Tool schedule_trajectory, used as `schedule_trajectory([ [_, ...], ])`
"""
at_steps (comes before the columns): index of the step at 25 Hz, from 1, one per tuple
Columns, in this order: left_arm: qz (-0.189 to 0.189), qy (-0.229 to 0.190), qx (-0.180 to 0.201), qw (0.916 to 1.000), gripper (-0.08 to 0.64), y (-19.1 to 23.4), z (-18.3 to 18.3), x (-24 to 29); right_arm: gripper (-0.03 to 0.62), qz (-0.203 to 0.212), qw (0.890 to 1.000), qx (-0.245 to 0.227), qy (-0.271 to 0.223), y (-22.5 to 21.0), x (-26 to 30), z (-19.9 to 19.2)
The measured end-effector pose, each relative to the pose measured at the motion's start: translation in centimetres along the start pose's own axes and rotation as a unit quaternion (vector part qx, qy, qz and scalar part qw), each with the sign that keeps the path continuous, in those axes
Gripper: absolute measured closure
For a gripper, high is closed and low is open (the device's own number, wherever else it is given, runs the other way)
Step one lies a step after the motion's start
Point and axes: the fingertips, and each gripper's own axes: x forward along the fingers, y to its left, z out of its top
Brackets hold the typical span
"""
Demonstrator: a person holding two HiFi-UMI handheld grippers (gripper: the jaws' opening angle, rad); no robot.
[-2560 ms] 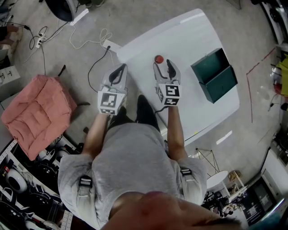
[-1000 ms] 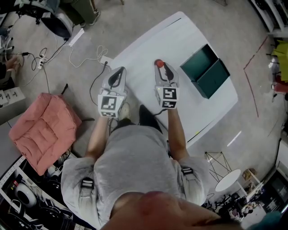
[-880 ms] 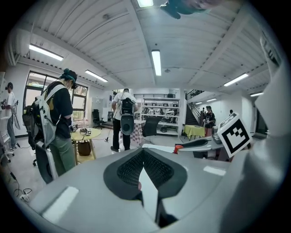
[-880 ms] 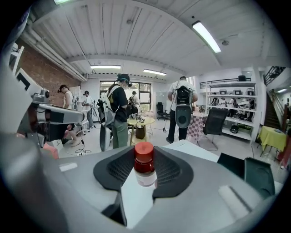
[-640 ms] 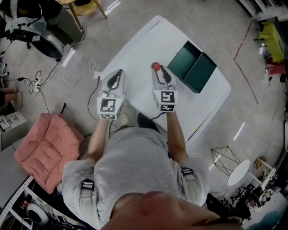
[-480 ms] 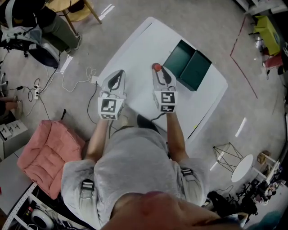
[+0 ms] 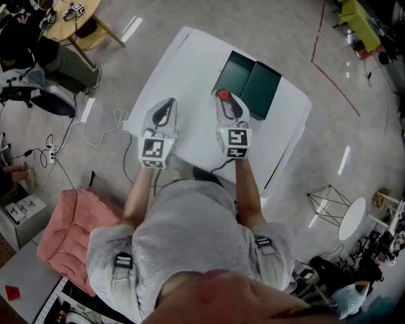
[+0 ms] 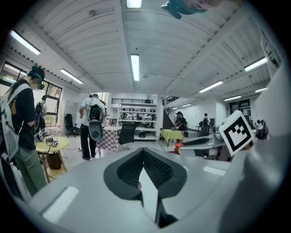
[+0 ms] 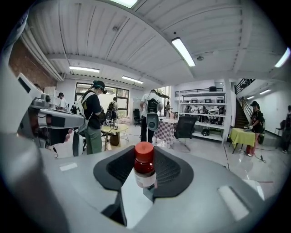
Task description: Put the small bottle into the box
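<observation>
A small brown bottle (image 9: 144,169) with a red cap (image 7: 222,95) and a white label stands upright between the jaws of my right gripper (image 9: 145,176), which is shut on it. In the head view my right gripper (image 7: 226,101) holds the bottle above the white table (image 7: 190,69), right at the near left edge of the open dark green box (image 7: 248,81). My left gripper (image 7: 165,104) hovers over the table's left side, shut and holding nothing. In the left gripper view its pads (image 8: 132,169) meet, and the right gripper's marker cube (image 8: 236,133) shows to the right.
The table has edges close on every side. On the floor to the left lie cables (image 7: 117,117) and a pink cushion (image 7: 73,218). A round wooden table (image 7: 79,19) and people stand at the far left. A small white stool (image 7: 354,218) is at the right.
The right gripper with the bottle has come much nearer the green box and now sits at its edge. The whole view has swung round. The left gripper keeps its place beside the right.
</observation>
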Motion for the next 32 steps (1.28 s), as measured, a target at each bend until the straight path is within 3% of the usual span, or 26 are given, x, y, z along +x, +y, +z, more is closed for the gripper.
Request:
schedule_trajectory([
  [10,-0.024,0.016,-0.003,0.9996,0.549,-1.8,-0.8,4.3,0.463,-0.023,0.999,0.013,0.022,-4.2,1.6,-1.7],
  [32,-0.021,0.081,-0.038,0.9958,0.549,0.9,-6.6,11.2,0.462,-0.022,0.993,0.052,0.107,-6.4,9.9,-8.3],
])
